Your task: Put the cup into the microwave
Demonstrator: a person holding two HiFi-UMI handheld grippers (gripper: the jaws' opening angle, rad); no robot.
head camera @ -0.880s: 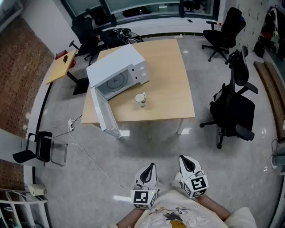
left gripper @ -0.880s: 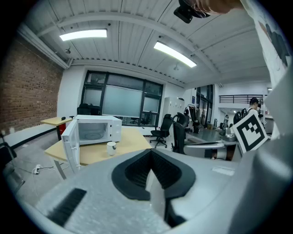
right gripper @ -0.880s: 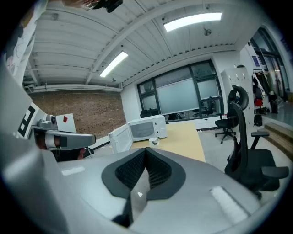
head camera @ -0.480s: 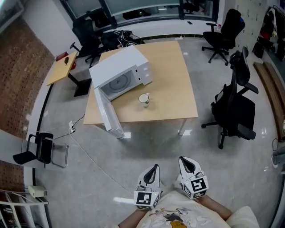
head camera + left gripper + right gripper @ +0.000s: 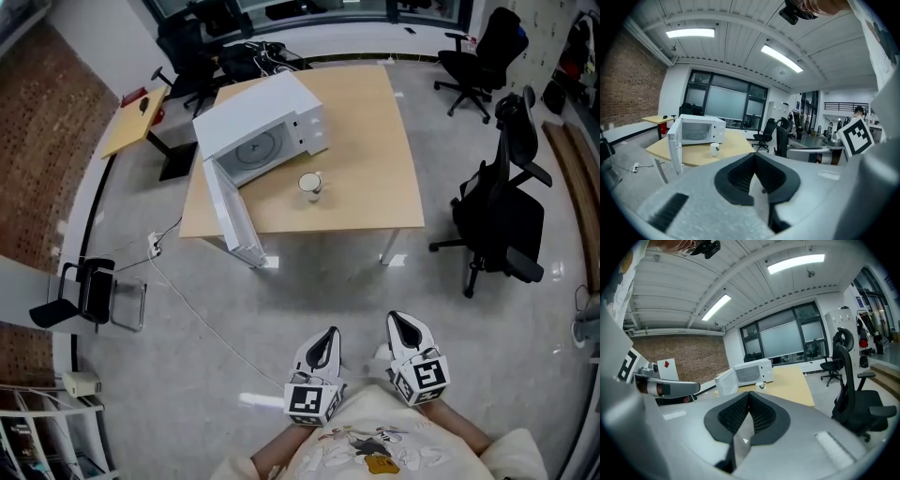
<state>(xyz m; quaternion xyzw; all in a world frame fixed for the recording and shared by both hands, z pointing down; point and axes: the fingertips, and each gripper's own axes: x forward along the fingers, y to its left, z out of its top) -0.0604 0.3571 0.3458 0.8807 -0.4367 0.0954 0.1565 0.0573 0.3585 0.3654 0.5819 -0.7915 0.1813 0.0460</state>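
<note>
One black chair (image 5: 502, 214) beside table (image 5: 375, 159), microwave (image 5: 255, 117) door open

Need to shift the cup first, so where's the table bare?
Bare: the right half of the table, beyond the cup and microwave, and the near strip right of the cup. Crowded: the left, with the microwave and its open door.

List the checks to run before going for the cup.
1. Microwave door open: ok.
2. Cup upright on table, apart from microwave: ok.
3. Left gripper and right gripper empty: ok.
4. Jaws open for a grasp: not ok, both shut.
5. Cup within reach: not ok, grippers well short of the table.
6. Cup empty: cannot tell.
</note>
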